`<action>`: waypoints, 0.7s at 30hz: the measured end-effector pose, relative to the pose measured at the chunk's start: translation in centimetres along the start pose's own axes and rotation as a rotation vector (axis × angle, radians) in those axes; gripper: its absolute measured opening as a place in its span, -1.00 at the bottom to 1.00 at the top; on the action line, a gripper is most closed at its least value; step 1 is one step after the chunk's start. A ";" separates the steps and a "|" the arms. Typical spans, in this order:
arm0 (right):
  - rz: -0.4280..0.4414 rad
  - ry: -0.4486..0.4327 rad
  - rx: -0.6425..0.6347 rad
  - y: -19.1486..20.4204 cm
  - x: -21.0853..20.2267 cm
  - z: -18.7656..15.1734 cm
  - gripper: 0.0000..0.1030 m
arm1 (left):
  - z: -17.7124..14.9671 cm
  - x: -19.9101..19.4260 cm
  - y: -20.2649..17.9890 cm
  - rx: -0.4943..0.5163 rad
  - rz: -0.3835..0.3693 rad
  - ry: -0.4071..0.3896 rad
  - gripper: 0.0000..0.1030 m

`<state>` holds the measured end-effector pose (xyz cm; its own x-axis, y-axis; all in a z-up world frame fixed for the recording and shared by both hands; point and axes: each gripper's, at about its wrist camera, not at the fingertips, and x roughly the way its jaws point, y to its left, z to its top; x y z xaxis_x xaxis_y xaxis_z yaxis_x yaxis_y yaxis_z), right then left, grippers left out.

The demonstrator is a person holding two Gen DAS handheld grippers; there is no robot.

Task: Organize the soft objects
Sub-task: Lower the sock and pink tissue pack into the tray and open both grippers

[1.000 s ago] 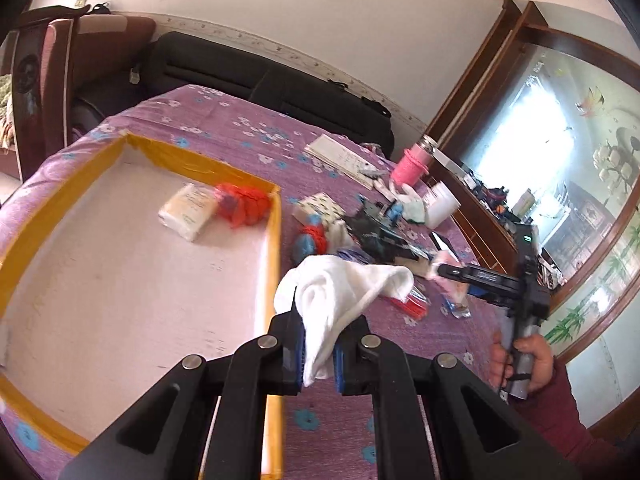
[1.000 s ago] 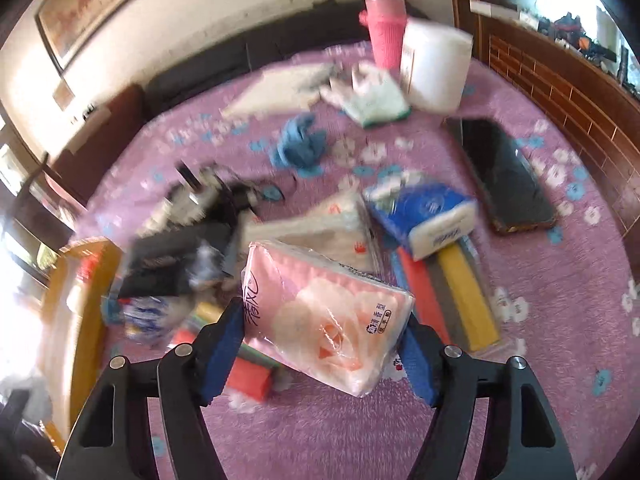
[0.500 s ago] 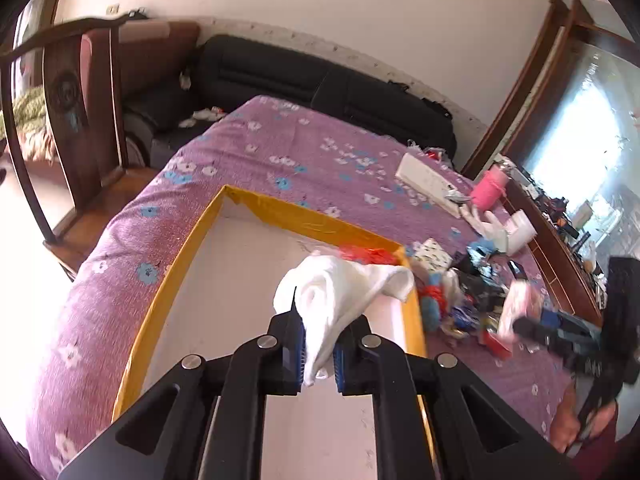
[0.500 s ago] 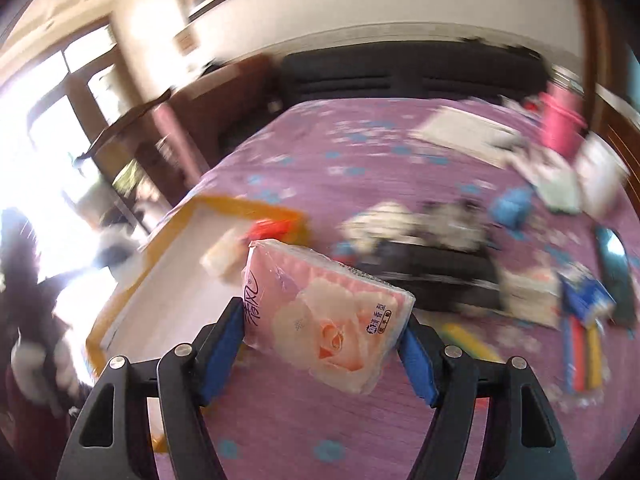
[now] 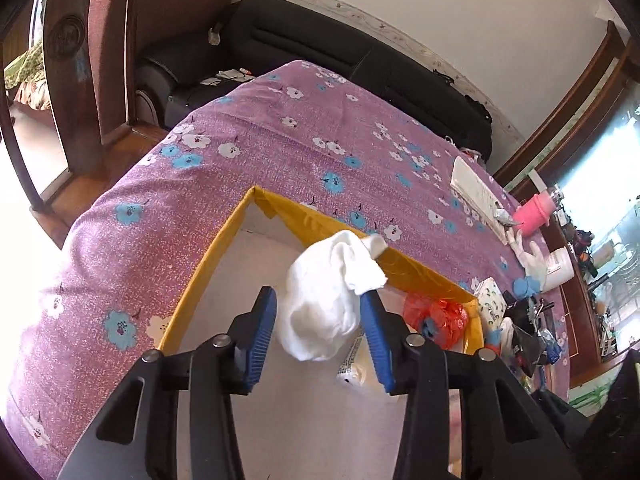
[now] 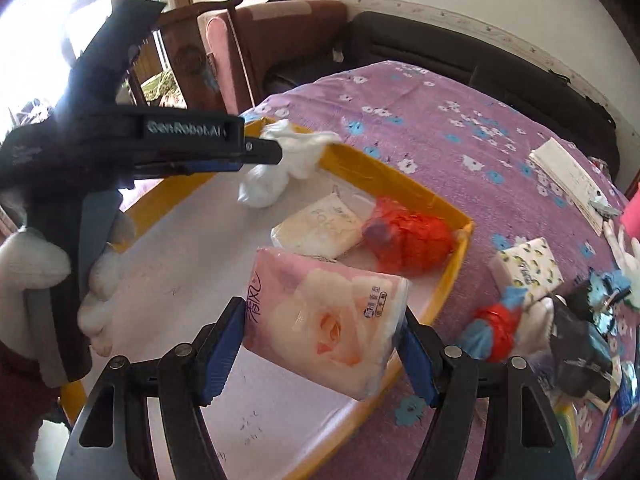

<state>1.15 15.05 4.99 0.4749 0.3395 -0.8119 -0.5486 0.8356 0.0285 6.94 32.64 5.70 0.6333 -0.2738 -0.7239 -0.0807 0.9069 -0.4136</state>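
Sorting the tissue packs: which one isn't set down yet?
The pink rose-print pack, clamped in the right tongs above the tray. The cream pack lies inside; the lemon-print pack lies outside.

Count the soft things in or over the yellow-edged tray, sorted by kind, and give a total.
Tissue packs: 2, cream pack and pink pack
White cloth: 1
Red bundle: 1
Total: 4

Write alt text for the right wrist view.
The right gripper clamps a pink tissue pack above a yellow-rimmed tray holding a cream tissue pack and red bag. The left gripper releases a white cloth there.
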 end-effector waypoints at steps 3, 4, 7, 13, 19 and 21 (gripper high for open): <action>-0.047 0.031 -0.044 0.9 1.4 0.4 0.49 | -0.2 -1.8 0.2 -0.014 -0.020 -0.040 0.05; -0.061 0.042 -0.057 1.1 1.9 0.5 0.48 | -0.4 -2.6 0.2 -0.017 -0.036 -0.057 0.11; -0.082 0.044 -0.066 1.2 2.8 1.2 0.51 | -0.7 -3.9 0.3 -0.020 -0.058 -0.083 0.17; -0.044 0.022 -0.075 1.1 1.4 1.8 0.63 | -1.6 -6.6 -0.3 -0.016 -0.084 -0.124 0.19; -0.073 -0.107 0.020 -2.4 -5.8 -0.4 0.75 | -3.6 -9.9 -2.2 0.041 -0.075 -0.185 0.40; -0.105 -0.159 0.100 -5.4 -8.6 -2.1 0.76 | -5.0 -10.7 -3.5 0.079 -0.073 -0.187 0.42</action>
<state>-1.40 6.76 10.57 0.6329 0.3056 -0.7114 -0.4232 0.9060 0.0127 -3.42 30.81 12.13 0.7675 -0.2821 -0.5756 0.0263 0.9111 -0.4114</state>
